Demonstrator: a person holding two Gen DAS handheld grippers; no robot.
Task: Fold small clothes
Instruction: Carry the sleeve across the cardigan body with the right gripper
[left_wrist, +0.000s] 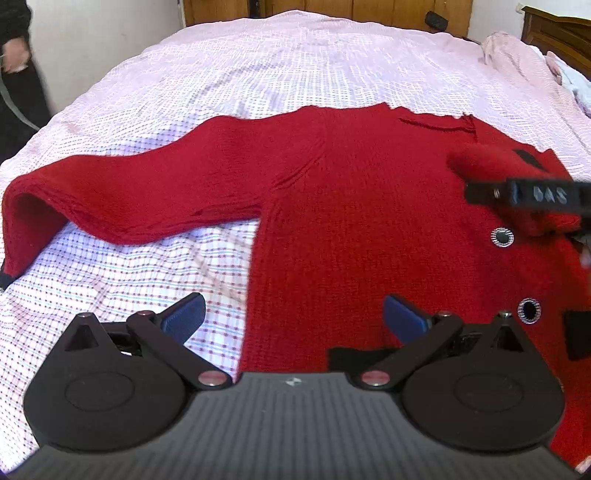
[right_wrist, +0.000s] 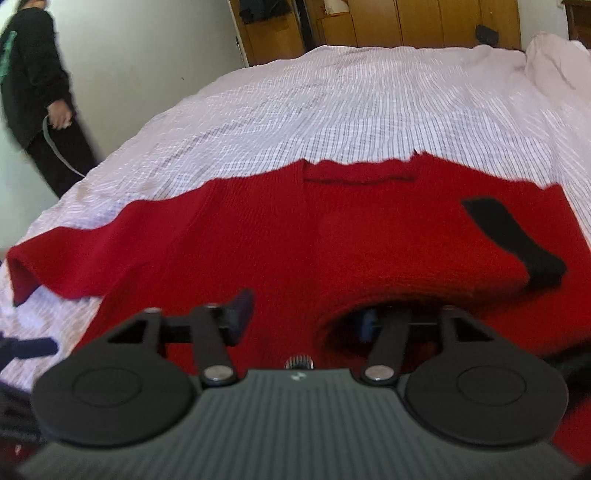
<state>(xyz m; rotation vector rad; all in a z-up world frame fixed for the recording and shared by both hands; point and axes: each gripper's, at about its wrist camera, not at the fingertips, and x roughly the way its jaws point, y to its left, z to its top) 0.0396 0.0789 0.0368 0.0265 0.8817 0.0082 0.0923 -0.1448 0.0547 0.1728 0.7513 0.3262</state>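
Red sweater flat on bed, one sleeve folded across. Left gripper jaws released. Right gripper jaws released too.

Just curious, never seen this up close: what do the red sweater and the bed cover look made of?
Red sweater: chunky knit, probably wool or acrylic; ribbed stitches show, matte.
Bed cover: thin woven cloth, likely cotton; fine checked weave, wrinkled, matte.

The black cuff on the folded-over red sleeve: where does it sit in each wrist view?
Left wrist view: black cuff shows at the far right, partly hidden behind the right gripper.
Right wrist view: the cuff lies as a diagonal band at right, on the red sweater.
Shared landmark: the sweater's neckline.
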